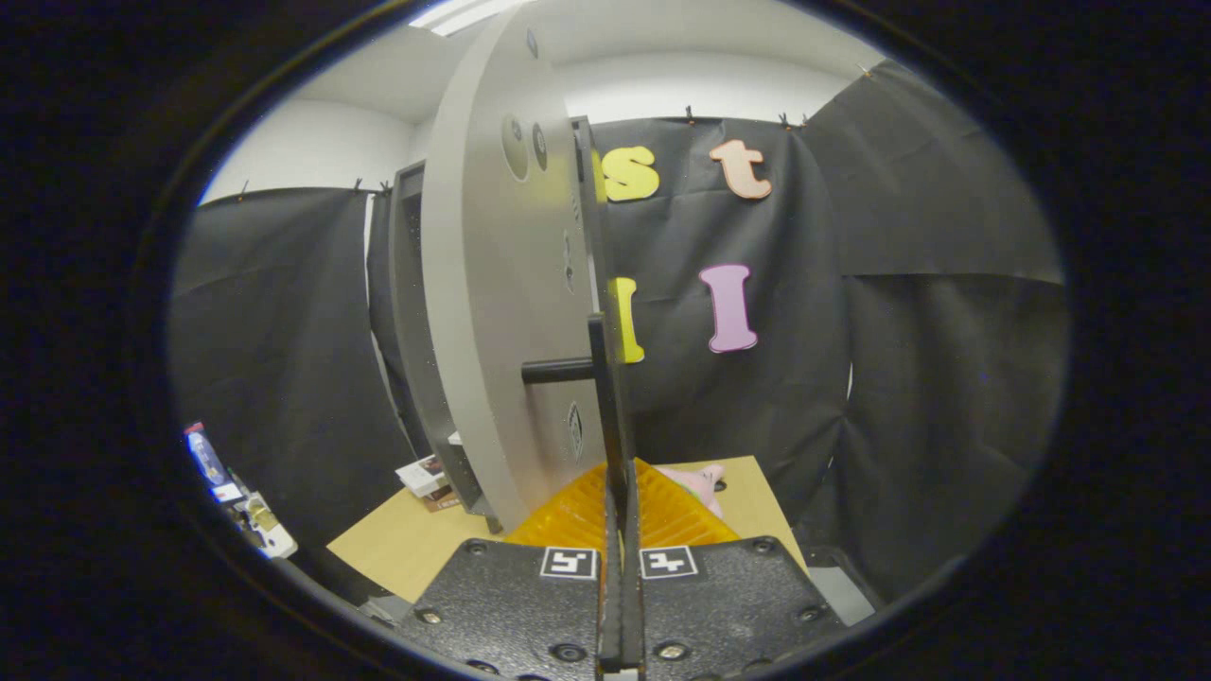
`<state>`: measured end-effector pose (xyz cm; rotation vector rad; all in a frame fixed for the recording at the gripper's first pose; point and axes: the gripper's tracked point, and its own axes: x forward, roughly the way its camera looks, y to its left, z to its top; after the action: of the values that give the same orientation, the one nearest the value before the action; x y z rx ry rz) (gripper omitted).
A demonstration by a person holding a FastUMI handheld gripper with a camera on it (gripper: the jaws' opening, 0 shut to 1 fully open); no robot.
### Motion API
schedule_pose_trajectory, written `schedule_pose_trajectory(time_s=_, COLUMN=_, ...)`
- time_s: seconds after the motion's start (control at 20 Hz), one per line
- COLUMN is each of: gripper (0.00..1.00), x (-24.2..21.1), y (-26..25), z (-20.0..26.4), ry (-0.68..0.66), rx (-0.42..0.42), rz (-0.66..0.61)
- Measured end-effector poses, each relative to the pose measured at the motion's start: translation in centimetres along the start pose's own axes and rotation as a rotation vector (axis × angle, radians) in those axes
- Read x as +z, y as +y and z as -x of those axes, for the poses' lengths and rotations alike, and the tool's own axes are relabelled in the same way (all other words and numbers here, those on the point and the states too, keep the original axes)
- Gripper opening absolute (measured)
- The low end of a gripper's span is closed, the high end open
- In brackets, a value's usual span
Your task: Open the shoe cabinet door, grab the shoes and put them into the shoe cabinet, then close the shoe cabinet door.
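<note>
The grey cabinet door [492, 284] stands swung outward, seen almost edge-on just ahead of me. Its black handle [598, 378], a thin upright bar on a short post, runs down between my fingers. My gripper [620, 478] is shut on this bar, one finger on each side. The cabinet's dark frame [409, 284] shows behind the door on its left. A pink shoe [702, 482] lies on the wooden table [397, 549] just beyond my right finger, mostly hidden by it.
A small box [426, 476] lies on the table by the foot of the cabinet. Some packaged items [236, 497] sit low off to the left. Black cloth walls close in behind and on both sides.
</note>
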<state>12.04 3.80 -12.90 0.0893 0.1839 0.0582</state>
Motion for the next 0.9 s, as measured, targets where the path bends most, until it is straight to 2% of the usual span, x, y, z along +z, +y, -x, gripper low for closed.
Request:
schedule_pose_trajectory(time_s=0.35, gripper=0.04, x=-1.7, y=-0.3, z=1.5, ry=-0.011, rx=-0.110, rz=0.027)
schedule_pose_trajectory(time_s=0.6, gripper=0.04, x=-5.1, y=0.4, z=6.1, ry=0.001, rx=-0.192, rz=0.088)
schedule_pose_trajectory(time_s=0.65, gripper=0.07, x=-6.3, y=1.2, z=7.1, ry=0.005, rx=-0.196, rz=0.096)
schedule_pose_trajectory(time_s=0.9, gripper=0.71, x=-12.0, y=5.5, z=9.1, ry=0.048, rx=-0.192, rz=0.109)
